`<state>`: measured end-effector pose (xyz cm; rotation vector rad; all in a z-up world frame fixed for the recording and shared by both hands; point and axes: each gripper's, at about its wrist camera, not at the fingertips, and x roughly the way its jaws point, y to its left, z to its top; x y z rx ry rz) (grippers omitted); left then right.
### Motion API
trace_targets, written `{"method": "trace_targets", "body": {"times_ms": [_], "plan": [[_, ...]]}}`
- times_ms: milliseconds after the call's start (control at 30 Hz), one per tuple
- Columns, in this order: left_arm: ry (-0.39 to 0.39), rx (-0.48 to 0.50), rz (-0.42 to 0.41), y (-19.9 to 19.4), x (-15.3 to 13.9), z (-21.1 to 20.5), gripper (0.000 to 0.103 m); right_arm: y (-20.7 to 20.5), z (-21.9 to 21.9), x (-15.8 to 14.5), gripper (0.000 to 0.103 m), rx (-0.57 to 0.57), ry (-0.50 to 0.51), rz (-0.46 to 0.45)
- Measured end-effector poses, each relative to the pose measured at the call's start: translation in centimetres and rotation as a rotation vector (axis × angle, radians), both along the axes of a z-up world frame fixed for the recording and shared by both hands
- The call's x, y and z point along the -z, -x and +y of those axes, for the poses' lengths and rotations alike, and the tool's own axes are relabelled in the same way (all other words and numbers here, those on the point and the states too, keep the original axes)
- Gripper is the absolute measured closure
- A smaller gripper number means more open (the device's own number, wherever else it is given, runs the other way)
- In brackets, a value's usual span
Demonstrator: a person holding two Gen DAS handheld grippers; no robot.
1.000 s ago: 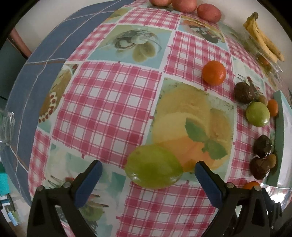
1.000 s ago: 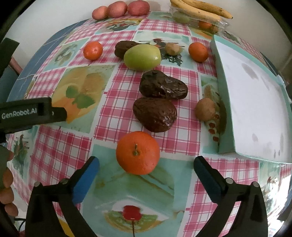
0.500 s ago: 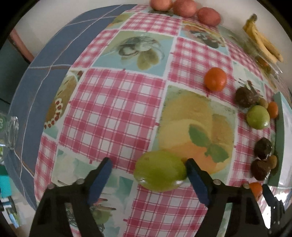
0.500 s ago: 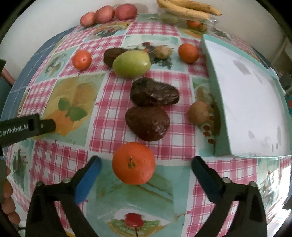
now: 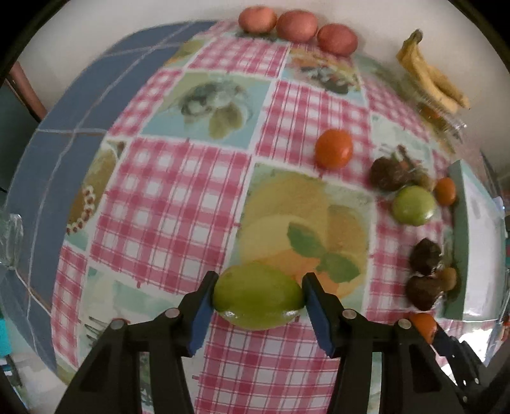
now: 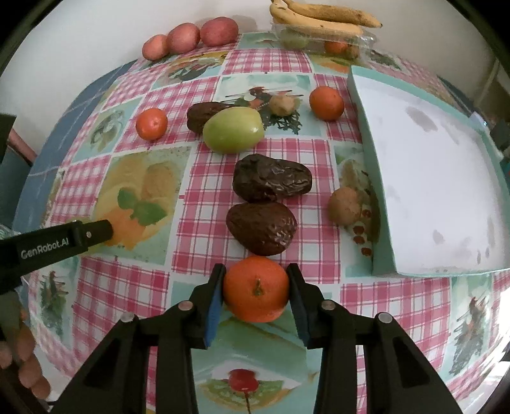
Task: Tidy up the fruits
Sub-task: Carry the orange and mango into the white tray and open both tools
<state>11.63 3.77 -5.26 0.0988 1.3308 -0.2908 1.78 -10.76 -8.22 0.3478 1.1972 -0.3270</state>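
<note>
My left gripper (image 5: pixel 258 294) has its jaws closing on a green mango (image 5: pixel 257 297); both blue pads press its ends. My right gripper (image 6: pixel 256 294) has its jaws closing on an orange tangerine (image 6: pixel 256 289), pads tight against its sides. Beyond the tangerine lie two dark wrinkled avocados (image 6: pixel 261 227), a green apple (image 6: pixel 233 129), two more tangerines (image 6: pixel 326 103) and two small brown kiwis (image 6: pixel 344 205). A teal box with a white inside (image 6: pixel 424 178) stands to the right. The left gripper's black body (image 6: pixel 54 243) shows at the left of the right wrist view.
Three red potatoes (image 6: pixel 191 36) and a bunch of bananas (image 6: pixel 322 19) on a clear plastic container (image 6: pixel 322 43) line the far wall. The checked tablecloth (image 5: pixel 178 203) covers a blue table. A glass (image 5: pixel 9 239) stands at the left edge. A hand (image 6: pixel 22 360) shows at lower left.
Both grippers went from wide open to closed on their fruit, the left on the mango, the right on the tangerine. The left view has pulled back from the table.
</note>
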Motion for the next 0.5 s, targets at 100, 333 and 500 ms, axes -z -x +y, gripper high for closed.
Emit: {"method": "trace_targets", "body": {"times_ms": [100,333,500], "plan": [[0.016,-0.017,-0.045,0.2,-1.6,0.0,0.046,0.8,-0.6,-0.2,0.063,0.012,-0.036,-0.026],[0.066,-0.045,-0.118,0.9,-3.8,0.9,0.046,2.4,-1.4,-3.7,0.064,0.039,-0.032,-0.150],[0.112,-0.049,-0.131,1.8,-4.3,0.7,0.046,3.1,-2.2,-6.1,0.064,0.058,0.037,-0.227]]}}
